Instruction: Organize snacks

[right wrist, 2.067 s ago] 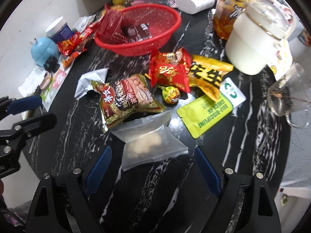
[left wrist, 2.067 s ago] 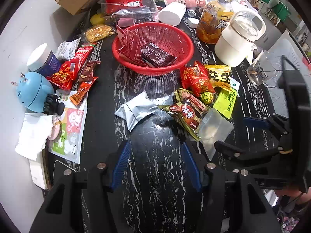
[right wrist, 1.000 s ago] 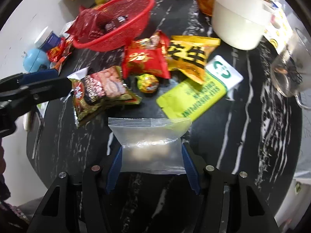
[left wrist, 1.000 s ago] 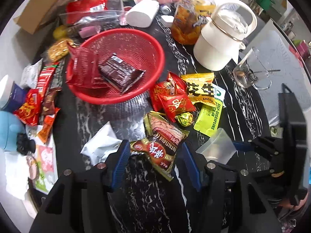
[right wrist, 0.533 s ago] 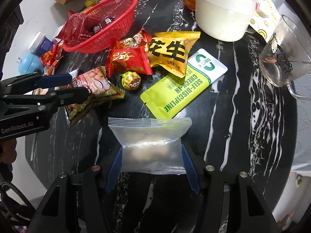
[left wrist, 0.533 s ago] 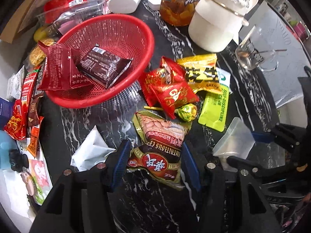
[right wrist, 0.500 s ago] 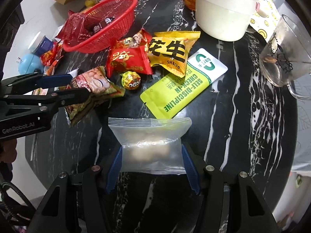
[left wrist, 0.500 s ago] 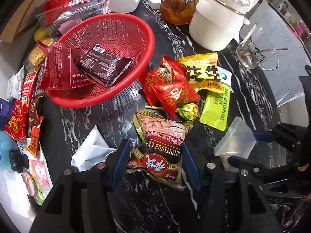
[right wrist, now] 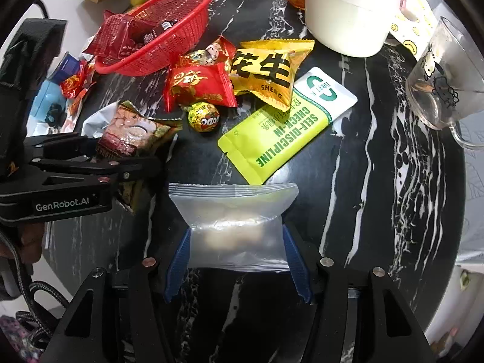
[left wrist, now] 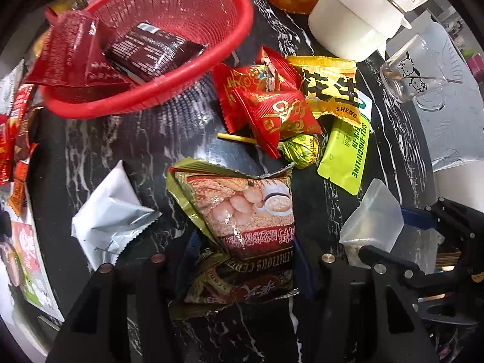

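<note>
The left gripper (left wrist: 245, 260) is pointing steeply down at the black marble table (left wrist: 145, 151), its jaws having just been closing in on the cereal packet (left wrist: 245, 211) now sitting between them; the packet's sides are crumpling against the pads, so the jaws are gripping it at a middling width. At nine o'clock from that packet a silver foil pouch (left wrist: 106, 220) is lying just beside it. At three o'clock the right gripper (right wrist: 239, 260) is holding a clear zip bag (right wrist: 233, 227) by its lower part, jaws fairly wide and pressing both edges, the bag's sealed top sticking out beyond the fingertips. Farther out, at one o'clock from the cereal packet, a round gold-wrapped candy (left wrist: 302, 149) is touching a lime-green sachet (left wrist: 345, 157), with red packets (left wrist: 272, 106) and a yellow peanut bag (left wrist: 329, 90) overlapping behind them. At eleven o'clock the red basket (left wrist: 193, 72) is holding a dark brown packet (left wrist: 151, 51) and a dark red wrapper (left wrist: 66, 51). At the far edge a white pot (left wrist: 351, 21) is standing near a glass mug (left wrist: 414, 69).
</note>
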`<move>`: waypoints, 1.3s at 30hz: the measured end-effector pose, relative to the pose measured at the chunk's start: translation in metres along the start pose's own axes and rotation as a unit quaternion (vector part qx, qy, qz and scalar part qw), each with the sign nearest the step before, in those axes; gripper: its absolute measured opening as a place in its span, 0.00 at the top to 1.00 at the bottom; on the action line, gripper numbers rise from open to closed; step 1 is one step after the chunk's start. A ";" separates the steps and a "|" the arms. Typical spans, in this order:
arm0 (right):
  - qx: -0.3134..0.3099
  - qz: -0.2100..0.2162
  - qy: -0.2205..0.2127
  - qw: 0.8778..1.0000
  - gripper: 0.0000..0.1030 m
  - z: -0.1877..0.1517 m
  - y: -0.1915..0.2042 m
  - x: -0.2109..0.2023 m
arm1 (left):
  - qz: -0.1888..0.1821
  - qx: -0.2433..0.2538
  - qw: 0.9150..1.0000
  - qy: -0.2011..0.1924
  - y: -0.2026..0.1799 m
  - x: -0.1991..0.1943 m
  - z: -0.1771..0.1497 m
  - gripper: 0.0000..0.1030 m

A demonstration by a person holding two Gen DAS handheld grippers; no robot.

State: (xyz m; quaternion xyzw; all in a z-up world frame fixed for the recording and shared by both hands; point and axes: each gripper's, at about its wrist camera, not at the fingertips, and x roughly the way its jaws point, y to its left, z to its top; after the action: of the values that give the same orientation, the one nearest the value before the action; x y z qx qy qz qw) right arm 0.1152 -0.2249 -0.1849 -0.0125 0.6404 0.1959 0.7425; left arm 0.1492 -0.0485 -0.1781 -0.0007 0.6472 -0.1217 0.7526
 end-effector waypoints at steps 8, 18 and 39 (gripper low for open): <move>-0.002 0.002 -0.004 1.000 0.43 -0.003 0.001 -0.004 | -0.002 -0.004 1.000 0.003 -0.003 -0.017 -0.024 0.59; -0.019 0.014 -0.013 1.000 0.43 -0.014 0.018 -0.014 | -0.018 -0.027 0.999 -0.001 -0.003 -0.038 -0.048 0.59; -0.067 0.021 -0.058 0.996 0.43 -0.038 0.063 -0.062 | -0.007 -0.055 0.996 -0.072 -0.005 -0.104 -0.095 0.59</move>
State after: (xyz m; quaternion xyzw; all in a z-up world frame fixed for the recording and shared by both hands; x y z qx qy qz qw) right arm 0.0536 -0.1939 -0.1174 -0.0373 0.5816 0.2538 0.7719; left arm 0.0420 -0.0189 -0.0914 -0.0558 0.5973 -0.0905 0.7950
